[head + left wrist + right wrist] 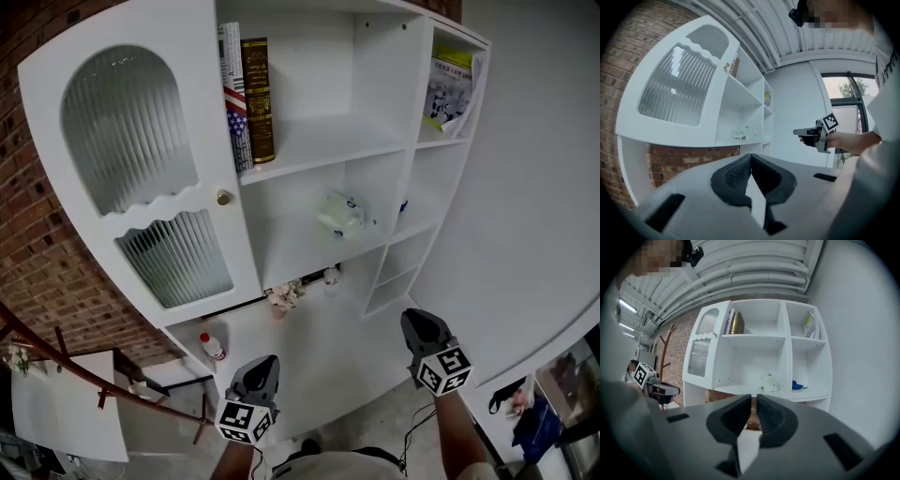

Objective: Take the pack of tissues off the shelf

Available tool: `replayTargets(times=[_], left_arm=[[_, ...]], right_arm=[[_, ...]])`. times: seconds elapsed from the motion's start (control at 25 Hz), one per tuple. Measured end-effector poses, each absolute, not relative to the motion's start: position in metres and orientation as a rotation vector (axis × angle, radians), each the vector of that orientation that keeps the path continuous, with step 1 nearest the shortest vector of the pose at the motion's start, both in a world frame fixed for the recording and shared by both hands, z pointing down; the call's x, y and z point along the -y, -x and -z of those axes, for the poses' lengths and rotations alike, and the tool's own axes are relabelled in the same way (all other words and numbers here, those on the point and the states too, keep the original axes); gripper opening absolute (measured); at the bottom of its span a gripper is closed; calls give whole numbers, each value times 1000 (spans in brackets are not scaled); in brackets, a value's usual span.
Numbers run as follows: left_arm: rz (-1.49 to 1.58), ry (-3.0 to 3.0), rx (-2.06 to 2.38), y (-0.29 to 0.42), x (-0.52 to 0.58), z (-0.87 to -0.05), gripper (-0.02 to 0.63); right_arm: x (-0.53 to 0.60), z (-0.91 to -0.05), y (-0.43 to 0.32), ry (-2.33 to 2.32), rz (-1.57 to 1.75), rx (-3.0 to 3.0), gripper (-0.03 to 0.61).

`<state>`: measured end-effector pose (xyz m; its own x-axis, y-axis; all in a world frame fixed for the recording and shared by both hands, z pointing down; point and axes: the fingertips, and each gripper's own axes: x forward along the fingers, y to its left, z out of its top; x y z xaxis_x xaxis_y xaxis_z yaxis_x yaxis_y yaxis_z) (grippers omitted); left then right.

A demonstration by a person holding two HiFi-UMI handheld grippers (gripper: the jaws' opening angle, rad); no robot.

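The pack of tissues [339,214] was a soft, crumpled, pale bundle with small blue marks. It lay on the middle shelf [300,251] of the white cabinet [141,272], in the wide centre compartment. I could read no print on it. The gilt lettering on the brown book [258,98] one shelf up and the cover of the yellow-green booklet [450,89] were also too small to read. The pack sat well apart from both tools, ahead of them. My left hand-held gripper [266,362] had its jaws together on nothing. My right hand-held gripper [418,319] was likewise closed and empty, aimed roughly towards the pack.
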<state>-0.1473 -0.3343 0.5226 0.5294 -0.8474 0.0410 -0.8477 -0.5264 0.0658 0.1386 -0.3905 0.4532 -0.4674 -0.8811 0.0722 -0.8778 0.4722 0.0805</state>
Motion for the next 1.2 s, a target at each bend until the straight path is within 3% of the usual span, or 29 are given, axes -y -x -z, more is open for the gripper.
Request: replayTargets(times=[0.72,0.84,1.2], left_arm=[[18,-2616,1545,166,352,-520,25],[31,-2580,1586,167,353,-519,25],[57,-2493,1713,165,361,-517,25]], right_arm=[[481,-436,-113,-1510,52,2612,37],[505,-440,-111,-1474,28,2610,88],[588,-446,-95,-1419,4,2578,117]])
